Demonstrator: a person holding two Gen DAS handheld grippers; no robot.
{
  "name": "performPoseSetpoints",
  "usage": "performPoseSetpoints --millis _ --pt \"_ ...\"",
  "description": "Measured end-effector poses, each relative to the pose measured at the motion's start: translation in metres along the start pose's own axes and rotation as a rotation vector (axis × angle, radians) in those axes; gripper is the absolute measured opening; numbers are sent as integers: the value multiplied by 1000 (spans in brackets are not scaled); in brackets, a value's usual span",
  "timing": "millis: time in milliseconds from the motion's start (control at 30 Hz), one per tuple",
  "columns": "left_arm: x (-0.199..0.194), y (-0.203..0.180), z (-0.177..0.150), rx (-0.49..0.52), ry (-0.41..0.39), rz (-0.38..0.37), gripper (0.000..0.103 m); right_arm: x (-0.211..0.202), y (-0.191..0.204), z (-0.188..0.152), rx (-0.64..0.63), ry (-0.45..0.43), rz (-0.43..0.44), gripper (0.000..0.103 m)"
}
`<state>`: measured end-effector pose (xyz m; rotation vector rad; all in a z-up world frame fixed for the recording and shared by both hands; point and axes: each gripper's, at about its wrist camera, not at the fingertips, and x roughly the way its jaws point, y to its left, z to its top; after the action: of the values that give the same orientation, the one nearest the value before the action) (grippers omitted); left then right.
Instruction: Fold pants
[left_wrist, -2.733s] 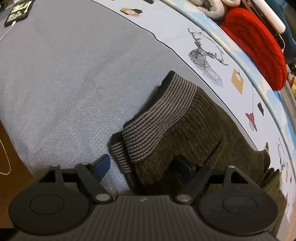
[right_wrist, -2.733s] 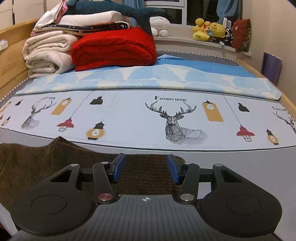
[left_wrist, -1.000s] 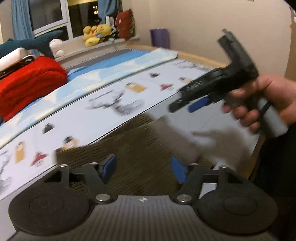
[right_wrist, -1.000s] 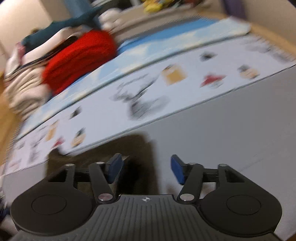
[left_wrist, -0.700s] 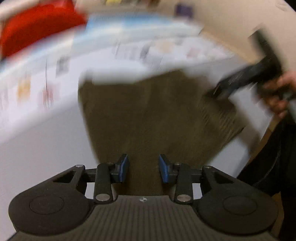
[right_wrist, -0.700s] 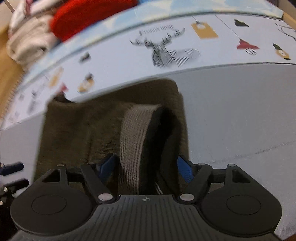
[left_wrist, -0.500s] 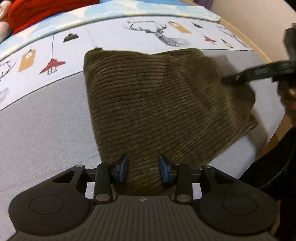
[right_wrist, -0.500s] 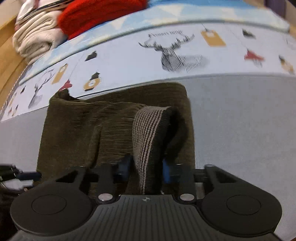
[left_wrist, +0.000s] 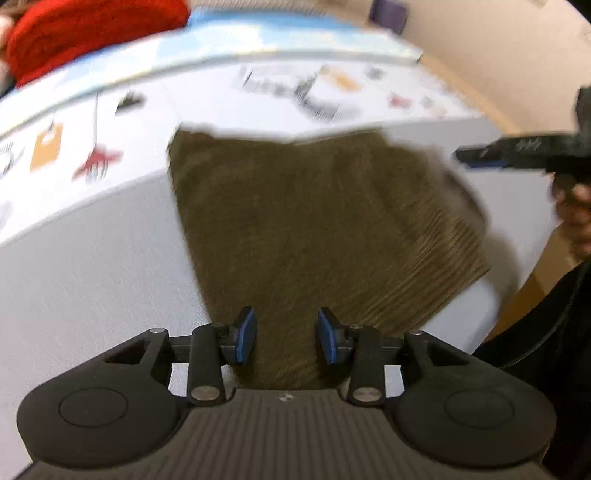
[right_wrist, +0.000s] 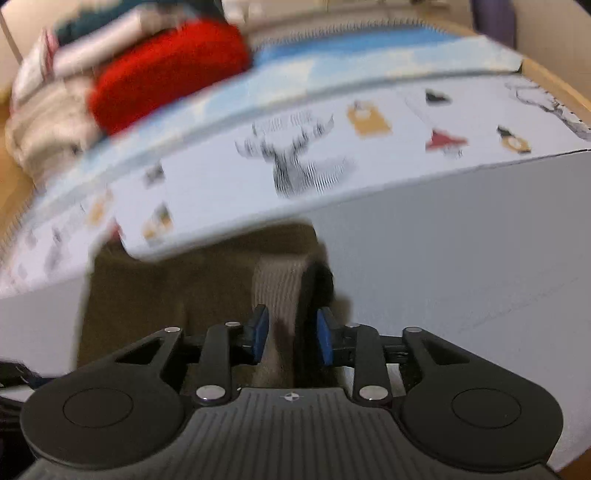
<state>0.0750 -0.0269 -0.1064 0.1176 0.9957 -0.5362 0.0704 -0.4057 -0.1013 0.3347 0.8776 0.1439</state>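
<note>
Lying across the bed's near edge: pants, olive corduroy, long axis running from your left gripper toward the right gripper. Left pads part-spread over the near hem, pinching nothing visibly. Right pads opening, striped cuff between them, contact uncertain. Both hands pitched down; right nearer the cuff end. Red blanket at far edge.

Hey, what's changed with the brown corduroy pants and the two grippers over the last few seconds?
The brown corduroy pants, earlier spread along the grey sheet, now lie folded over. The right gripper came down around the striped waistband; its jaws are now opening. The left gripper narrowed over the fabric's near edge. The red blanket stayed put.
</note>
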Motion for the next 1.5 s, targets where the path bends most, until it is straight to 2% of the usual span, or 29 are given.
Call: performPoseSetpoints --millis 67,100,133,167,200,267,333,400,633,733,800,867,933,967,1033,1100,1133,1167,1200,1267,1500 --pt "-5 -8 1 23 -35 -58 41 12 1 -7 -44 103 9 38" --pt "0 -14 -1 48 -13 -91 41 24 1 -14 -74 193 -18 38" --pt "8 -22 -5 85 36 -100 41 35 2 -22 -125 245 -70 43" --pt "19 -32 -12 140 100 -79 41 37 3 -23 -152 239 -90 56" --pt "27 -42 -18 206 127 -39 42 35 2 -21 -157 229 -84 60" --pt "28 -52 -18 273 117 -9 42 33 -6 -17 -91 229 -44 60" --pt "23 -43 -9 199 102 -48 42 30 -10 -14 -58 208 -44 60" --pt "18 -33 -3 138 61 -44 42 26 -11 -14 -54 182 -50 61" --pt "7 -32 1 105 -12 35 47 33 -5 -9 -68 159 -62 61" --pt "1 -28 11 93 -17 77 59 35 -4 -4 -41 138 -63 67" --pt "-4 -25 25 133 -22 118 75 42 -3 -3 -32 158 -51 76" --pt "-6 -22 39 179 -28 133 83 52 -1 -4 -46 202 -50 76" --pt "-4 -11 57 200 -34 130 87 61 -1 -4 -56 228 -59 80" --pt "-1 -2 64 190 -35 116 89 65 -1 -4 -54 233 -60 85" --pt "9 18 70 122 -49 82 91 73 -6 -2 -36 254 -50 90" --pt "27 51 62 -47 -77 22 91 81 -14 -1 4 283 -31 96" --pt "42 65 57 -141 -19 12 90 84 -17 -1 21 293 -22 98" --pt "60 75 59 -220 119 60 83 88 -21 -1 39 306 -7 99" --pt "66 81 61 -272 134 43 82 92 -24 -1 51 317 8 100" --pt "69 84 66 -305 92 -4 83 99 -26 0 57 332 32 102" --pt "88 84 72 -327 131 -36 85 113 -23 4 11 345 84 102"
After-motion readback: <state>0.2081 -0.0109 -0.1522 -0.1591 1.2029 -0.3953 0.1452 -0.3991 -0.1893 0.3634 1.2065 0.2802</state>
